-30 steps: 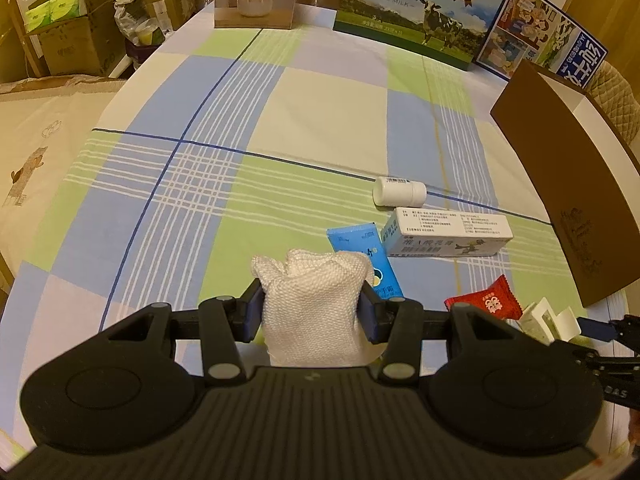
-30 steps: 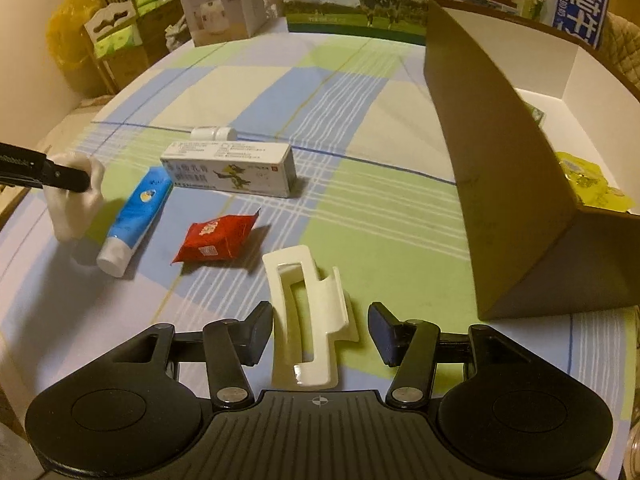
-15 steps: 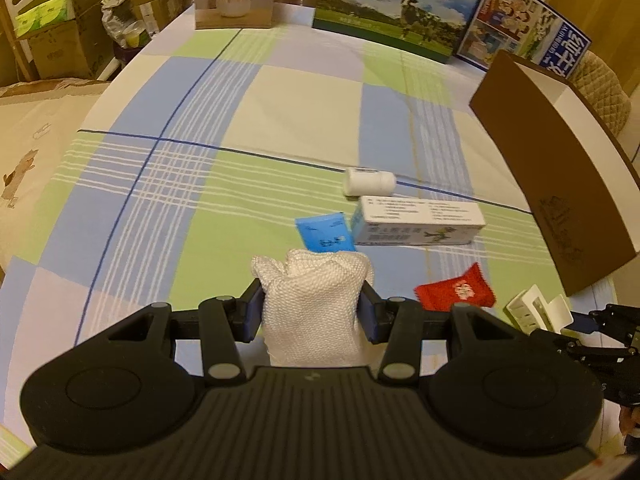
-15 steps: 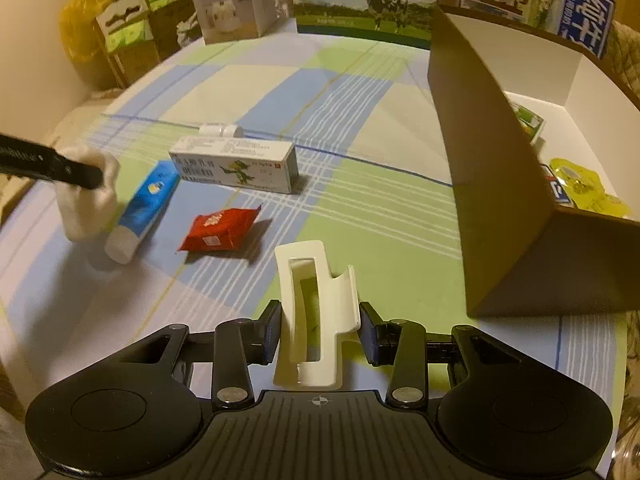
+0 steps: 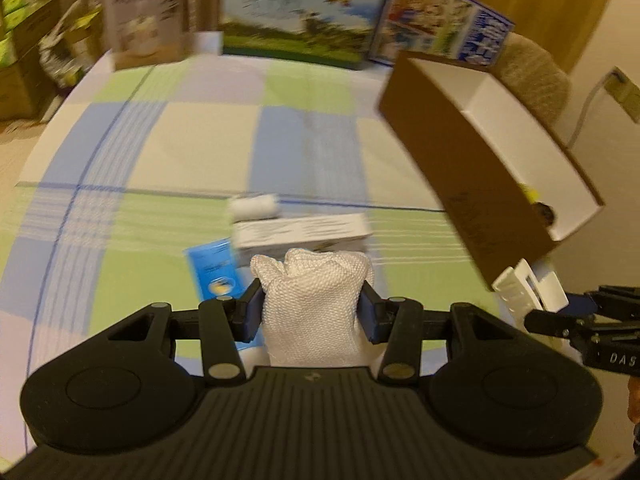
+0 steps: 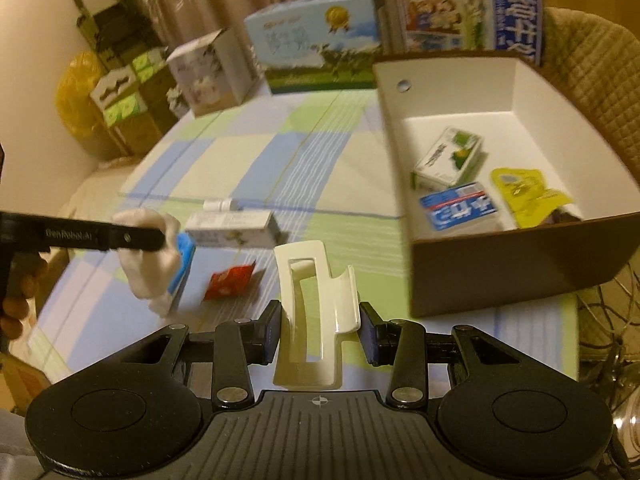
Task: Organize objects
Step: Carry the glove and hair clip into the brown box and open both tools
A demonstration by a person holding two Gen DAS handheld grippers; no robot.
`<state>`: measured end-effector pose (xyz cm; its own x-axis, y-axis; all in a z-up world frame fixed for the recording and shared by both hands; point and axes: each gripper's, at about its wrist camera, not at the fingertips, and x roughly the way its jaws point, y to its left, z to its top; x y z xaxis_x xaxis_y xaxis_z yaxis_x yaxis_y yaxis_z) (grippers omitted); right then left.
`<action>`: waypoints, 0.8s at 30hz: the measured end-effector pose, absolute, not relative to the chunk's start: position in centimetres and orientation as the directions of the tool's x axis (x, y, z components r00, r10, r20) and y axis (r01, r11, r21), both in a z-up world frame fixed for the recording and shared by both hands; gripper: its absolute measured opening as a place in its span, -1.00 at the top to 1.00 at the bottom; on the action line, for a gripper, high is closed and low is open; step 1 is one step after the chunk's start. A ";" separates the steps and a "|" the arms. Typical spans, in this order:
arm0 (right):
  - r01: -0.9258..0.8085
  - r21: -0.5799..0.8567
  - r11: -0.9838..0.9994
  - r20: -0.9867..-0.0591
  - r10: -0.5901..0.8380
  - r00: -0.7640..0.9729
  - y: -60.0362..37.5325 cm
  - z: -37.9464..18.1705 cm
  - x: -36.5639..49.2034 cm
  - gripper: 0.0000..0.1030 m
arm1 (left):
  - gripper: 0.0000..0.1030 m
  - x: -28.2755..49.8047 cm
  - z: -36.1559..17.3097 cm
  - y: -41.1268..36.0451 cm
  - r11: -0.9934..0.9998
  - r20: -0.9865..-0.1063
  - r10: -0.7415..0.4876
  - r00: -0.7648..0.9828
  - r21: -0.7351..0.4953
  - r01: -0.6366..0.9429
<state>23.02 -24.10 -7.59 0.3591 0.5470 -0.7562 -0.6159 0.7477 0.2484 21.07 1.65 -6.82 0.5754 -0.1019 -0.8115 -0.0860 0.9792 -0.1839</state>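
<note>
My left gripper (image 5: 311, 314) is shut on a white woven cloth (image 5: 320, 280) and holds it above the checked tablecloth. My right gripper (image 6: 318, 330) is shut on a white plastic clip (image 6: 312, 280), lifted off the table beside the brown box (image 6: 500, 264). In the left wrist view the clip (image 5: 528, 288) shows at the right edge, near the box corner. Below the grippers lie a blue tube (image 5: 212, 272), a white medicine box (image 5: 300, 232), a small white bottle (image 5: 254, 205) and a red packet (image 6: 230, 280).
The box's white inside holds a green-white carton (image 6: 448, 156), a blue packet (image 6: 460, 206) and yellow packets (image 6: 524, 192). Milk cartons (image 6: 316, 52) and a white box (image 6: 208, 76) stand along the table's far edge. Cables (image 6: 608, 320) hang at the right.
The right jaws closed on the clip and raised it off the table. My left gripper rose and moved right with the cloth, nearer the brown box.
</note>
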 end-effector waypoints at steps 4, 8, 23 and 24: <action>-0.590 0.250 0.768 -0.737 0.546 0.398 -26.3 -5.8 23.9 0.28 | 0.18 22.1 -5.6 -1.3 0.980 -0.797 -0.151 0.584 -0.196 -0.014; -0.559 0.254 0.789 -0.719 0.541 0.437 -28.4 -4.3 25.3 0.28 | 0.18 23.4 -4.6 -3.9 0.978 -0.782 -0.188 0.594 -0.205 0.041; -0.470 0.229 0.852 -0.672 0.488 0.558 -33.4 -1.4 34.1 0.28 | 0.18 32.7 -2.1 -13.5 0.963 -0.732 -0.267 0.627 -0.177 0.203; -0.468 0.230 0.853 -0.668 0.488 0.561 -33.6 -1.4 34.7 0.28 | 0.18 33.4 -2.0 -14.0 0.962 -0.728 -0.269 0.630 -0.173 0.211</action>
<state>34.74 -33.56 -1.36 0.5615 0.4878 -0.6684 -0.4679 0.8534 0.2298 33.38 -14.04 -1.99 0.6299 -0.2695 -0.7284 0.2112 0.9620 -0.1732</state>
